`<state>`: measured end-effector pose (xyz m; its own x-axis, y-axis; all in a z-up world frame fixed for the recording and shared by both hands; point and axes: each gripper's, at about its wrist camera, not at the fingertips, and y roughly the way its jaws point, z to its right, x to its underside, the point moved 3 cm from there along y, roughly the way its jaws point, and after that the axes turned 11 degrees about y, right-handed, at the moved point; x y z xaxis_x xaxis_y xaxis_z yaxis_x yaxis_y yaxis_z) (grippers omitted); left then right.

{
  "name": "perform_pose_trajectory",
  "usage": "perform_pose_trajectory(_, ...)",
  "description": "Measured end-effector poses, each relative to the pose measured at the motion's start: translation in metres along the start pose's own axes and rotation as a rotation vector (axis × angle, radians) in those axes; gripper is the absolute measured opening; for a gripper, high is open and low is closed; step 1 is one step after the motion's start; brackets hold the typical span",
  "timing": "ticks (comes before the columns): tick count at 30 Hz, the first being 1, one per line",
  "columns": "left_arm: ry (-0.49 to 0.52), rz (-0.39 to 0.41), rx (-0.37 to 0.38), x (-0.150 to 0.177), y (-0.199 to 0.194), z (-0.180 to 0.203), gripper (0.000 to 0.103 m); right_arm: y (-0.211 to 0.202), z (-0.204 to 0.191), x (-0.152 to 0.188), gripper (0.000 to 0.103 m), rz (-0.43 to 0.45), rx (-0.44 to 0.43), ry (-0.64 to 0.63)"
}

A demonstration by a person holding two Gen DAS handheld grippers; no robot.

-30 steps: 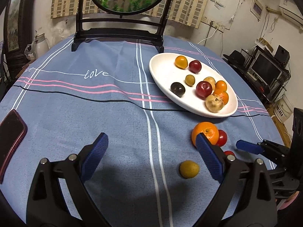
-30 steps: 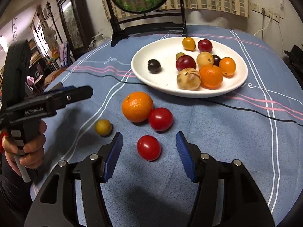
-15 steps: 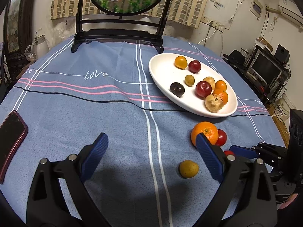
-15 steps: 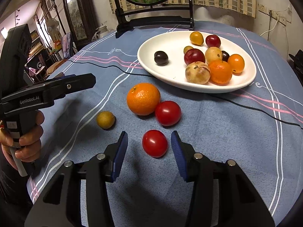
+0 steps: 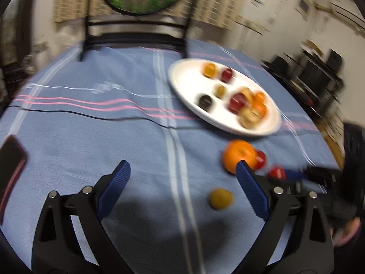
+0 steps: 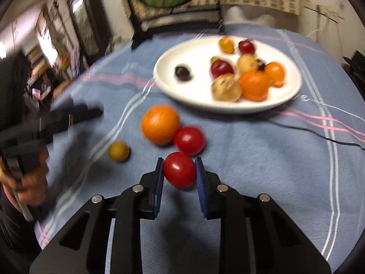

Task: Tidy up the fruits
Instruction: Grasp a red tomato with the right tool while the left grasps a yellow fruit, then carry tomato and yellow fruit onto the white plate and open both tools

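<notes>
My right gripper (image 6: 179, 171) is shut on a red tomato (image 6: 179, 169) just above the blue tablecloth. A second red tomato (image 6: 189, 140), an orange (image 6: 160, 124) and a small yellow fruit (image 6: 118, 151) lie beyond it. The white plate (image 6: 173, 91) further back holds several fruits. My left gripper (image 5: 182, 182) is open and empty above the cloth; the yellow fruit (image 5: 220, 198) lies just inside its right finger, and the orange (image 5: 238, 154) lies past that finger's tip. The held tomato (image 5: 277, 173) shows at the right gripper's tip in the left wrist view.
A dark phone (image 5: 10, 159) lies at the table's left edge. A black stand with a round fish picture (image 5: 136, 32) is at the far side. Shelves with electronics (image 5: 319, 80) stand to the right of the table.
My right gripper moved forward and closed its fingers on the nearest red tomato. The left gripper stayed open and shifted slightly; both views are now motion-blurred.
</notes>
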<state>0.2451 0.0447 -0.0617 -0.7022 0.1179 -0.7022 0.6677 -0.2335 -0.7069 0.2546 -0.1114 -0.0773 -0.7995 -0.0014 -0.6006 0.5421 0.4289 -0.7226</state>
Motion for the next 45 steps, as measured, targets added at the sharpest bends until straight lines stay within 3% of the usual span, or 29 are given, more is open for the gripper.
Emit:
perform_pose_trajectory(4, 0.144, -0.006, 0.067, 0.004, -0.001, 0.030, 0.088, -0.011, 0.017, -0.008, 0.027, 0.053, -0.007, 0.078)
perform_pose_trajectory(7, 0.210, -0.031, 0.103, 0.010, 0.002, 0.044, 0.071, -0.007, 0.022, -0.007, 0.027, 0.027, -0.004, 0.102)
perform_pose_trajectory(9, 0.233, -0.057, 0.112, 0.012, 0.008, 0.050, 0.058, -0.005, 0.020, -0.005, 0.027, 0.013, -0.008, 0.100)
perform_pose_trajectory(14, 0.257, -0.108, 0.107, 0.019, 0.018, 0.056, 0.048, -0.004, 0.016, -0.002, 0.027, 0.009, -0.005, 0.082)
perform_pose_trajectory(29, 0.252, -0.158, 0.082, 0.024, 0.030, 0.052, 0.038, -0.003, 0.014, -0.001, 0.027, -0.001, -0.003, 0.070)
perform_pose_trajectory(33, 0.250, -0.159, 0.078, 0.023, 0.031, 0.051, 0.027, -0.003, 0.013, 0.000, 0.027, -0.001, 0.000, 0.067)
perform_pose_trajectory(38, 0.244, -0.159, 0.076, 0.023, 0.031, 0.050, 0.027, -0.004, 0.014, 0.000, 0.027, 0.003, 0.000, 0.070)
perform_pose_trajectory(45, 0.162, -0.067, 0.173, 0.004, 0.014, 0.042, 0.027, -0.016, 0.018, -0.012, 0.027, 0.094, -0.014, 0.092)
